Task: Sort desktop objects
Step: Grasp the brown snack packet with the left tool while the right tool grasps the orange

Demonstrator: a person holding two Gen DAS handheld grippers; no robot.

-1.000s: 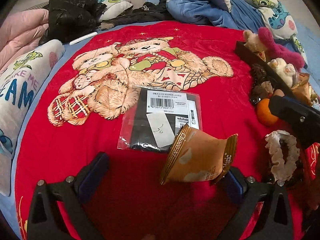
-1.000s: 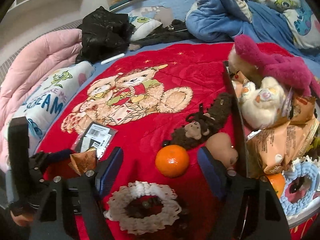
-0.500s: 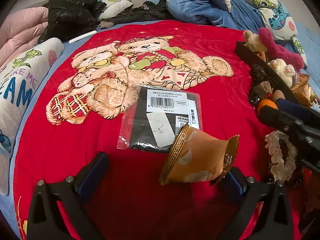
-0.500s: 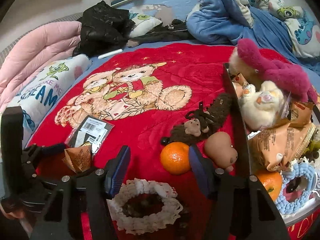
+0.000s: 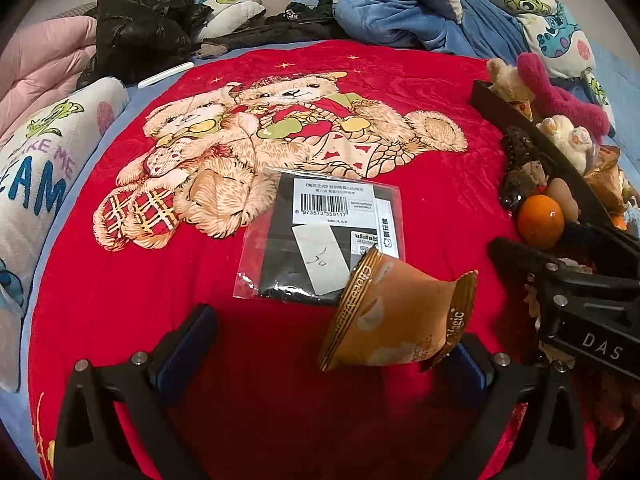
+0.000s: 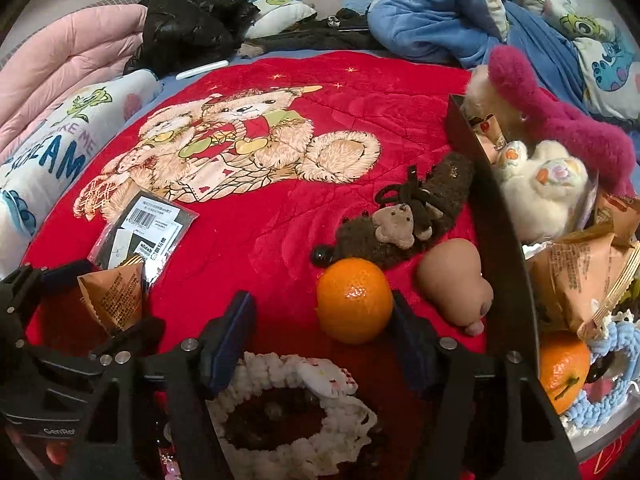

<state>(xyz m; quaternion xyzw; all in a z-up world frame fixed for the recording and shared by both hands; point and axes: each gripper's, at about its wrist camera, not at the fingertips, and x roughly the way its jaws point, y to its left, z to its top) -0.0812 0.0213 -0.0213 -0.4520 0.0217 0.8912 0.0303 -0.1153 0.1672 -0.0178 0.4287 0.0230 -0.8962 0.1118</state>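
The left gripper [image 5: 332,340] is seen w/ fingers wide apart over the red blanket [image 5: 120,280]; nothing is clamped. An orange snack packet [image 5: 394,316] is seen against the inner side of its right finger, tilted, w/ a wide gap left to the other finger; whether it is stuck to the pad or only resting there can't be told. Just ahead of this gripper, a clear bag w/ a barcode label [image 5: 328,236] is laid flat on the blanket, its near corner overlapped by the packet.

The right gripper [image 6: 324,320] is also held apart. A mandarin [image 6: 354,300] is placed between its fingertips, touching or nearly touching the right finger [image 6: 412,332], w/ a clear gap to the left one. A crocheted white ring [image 6: 292,412] is seen below the gripper, between the finger bases. Ahead of the mandarin, a brown plush strip w/ a small bear [image 6: 404,220] is laid on the blanket. To the front-right, a tan rubbery lump [image 6: 456,284] is seen just beside the dark tray wall [image 6: 500,232]. Further right, inside the tray, plush toys [image 6: 540,176], snack packets [image 6: 580,276] & a second mandarin [image 6: 560,364] are piled.
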